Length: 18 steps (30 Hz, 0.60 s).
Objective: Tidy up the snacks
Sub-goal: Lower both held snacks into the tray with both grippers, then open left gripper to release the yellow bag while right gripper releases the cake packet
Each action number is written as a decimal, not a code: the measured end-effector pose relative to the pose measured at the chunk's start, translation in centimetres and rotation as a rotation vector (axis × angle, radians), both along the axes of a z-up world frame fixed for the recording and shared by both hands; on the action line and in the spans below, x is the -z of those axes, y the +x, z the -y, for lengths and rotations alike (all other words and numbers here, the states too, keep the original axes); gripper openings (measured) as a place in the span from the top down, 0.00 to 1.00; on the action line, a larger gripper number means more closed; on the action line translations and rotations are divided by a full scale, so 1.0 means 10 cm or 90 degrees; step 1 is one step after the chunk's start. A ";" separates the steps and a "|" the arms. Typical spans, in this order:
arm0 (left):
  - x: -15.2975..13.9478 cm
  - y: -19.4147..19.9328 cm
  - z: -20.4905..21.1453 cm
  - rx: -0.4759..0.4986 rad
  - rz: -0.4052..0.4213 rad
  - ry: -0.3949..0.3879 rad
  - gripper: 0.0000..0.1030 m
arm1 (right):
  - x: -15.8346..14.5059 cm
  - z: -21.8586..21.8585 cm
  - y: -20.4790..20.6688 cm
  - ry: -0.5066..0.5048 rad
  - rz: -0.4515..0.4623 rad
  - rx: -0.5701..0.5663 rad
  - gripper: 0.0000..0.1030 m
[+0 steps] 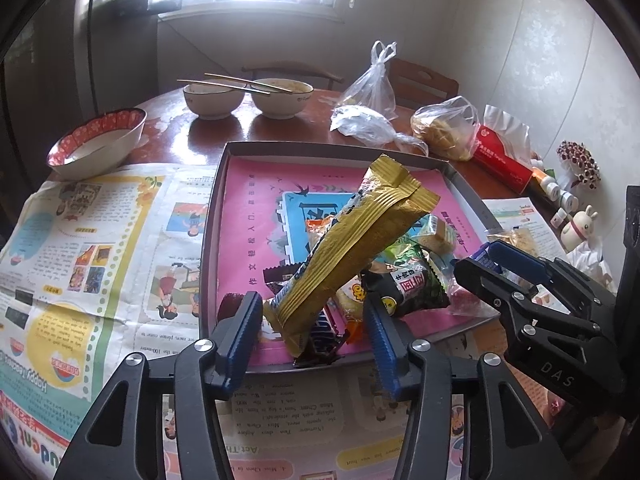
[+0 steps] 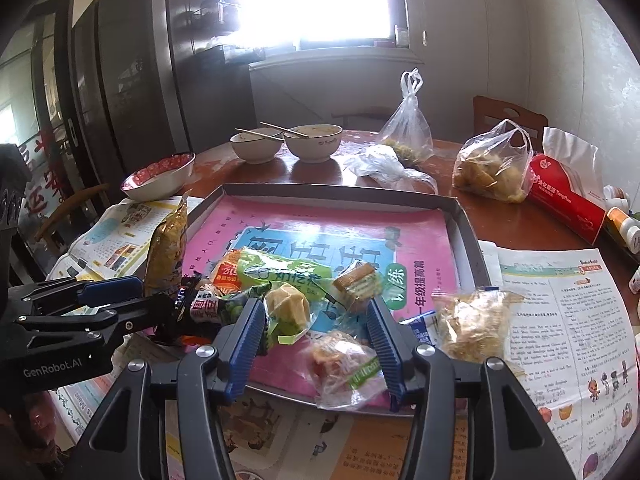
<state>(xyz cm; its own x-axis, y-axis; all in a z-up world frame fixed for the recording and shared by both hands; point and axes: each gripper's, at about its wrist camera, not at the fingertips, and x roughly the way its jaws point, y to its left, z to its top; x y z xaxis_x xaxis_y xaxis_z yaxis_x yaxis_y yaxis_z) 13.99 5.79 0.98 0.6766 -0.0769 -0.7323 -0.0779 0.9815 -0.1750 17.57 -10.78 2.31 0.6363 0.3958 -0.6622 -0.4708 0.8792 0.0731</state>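
My left gripper [image 1: 312, 332]: black angular linkage arms, silver round screws at the pivots, ribbed blue pads on both fingers [image 1: 240, 336]. My right gripper [image 2: 316, 340]: same build. Seen from across, its housing at 3 o'clock reads "DAS"; the left's, at 9 o'clock, "GenRobot.AI".

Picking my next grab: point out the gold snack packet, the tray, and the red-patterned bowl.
gold snack packet [image 1: 352, 240], left wrist view, middle of the wrapper.
tray [image 2: 468, 228], right wrist view, right wall.
red-patterned bowl [image 1: 120, 142], left wrist view, outer side.
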 end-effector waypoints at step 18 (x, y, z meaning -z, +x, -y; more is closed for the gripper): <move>-0.15 -0.11 0.03 0.009 0.035 -0.013 0.39 | -0.16 0.11 -0.13 0.020 0.034 0.018 0.40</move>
